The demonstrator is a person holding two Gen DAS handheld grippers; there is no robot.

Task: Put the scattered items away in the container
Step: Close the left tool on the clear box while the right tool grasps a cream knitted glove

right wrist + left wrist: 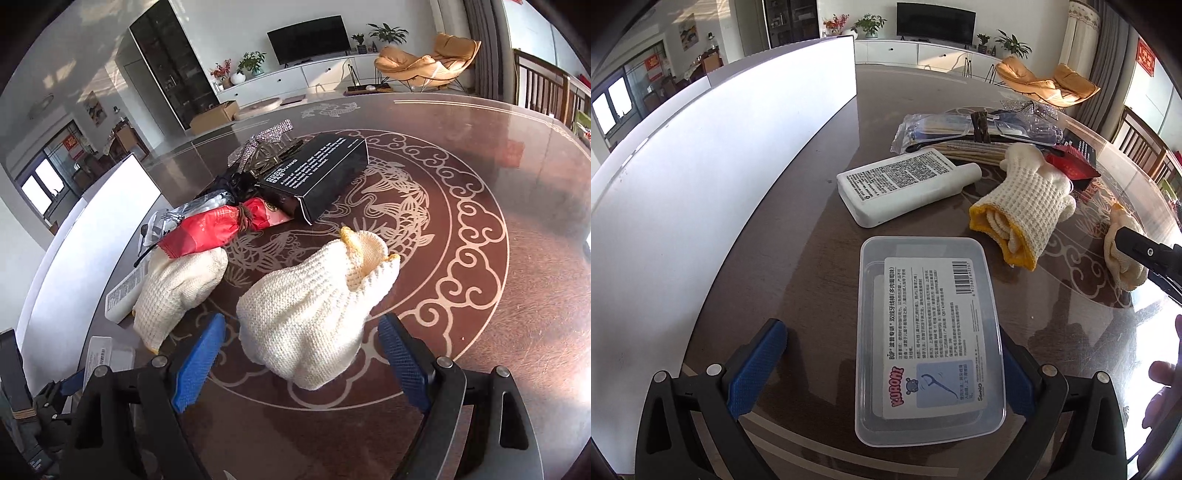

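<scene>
A clear plastic floss-pick box [929,336] lies on the table between the wide-open blue pads of my left gripper [890,369]; the pads do not press it. Behind it lie a white flat bottle [905,184] and a knit glove with a yellow cuff [1023,210]. My right gripper [306,360] is open around a second balled knit glove [314,306], also seen in the left wrist view [1123,254]. The first glove [181,288] lies left of it. The large white container wall [701,184] stands to the left.
Further back lie a red packet [214,225], a black carton [317,173], a clear bag of cotton swabs [960,129], and a glittery bow [258,144]. The table's far edge curves behind them. A hand [1167,380] shows at right.
</scene>
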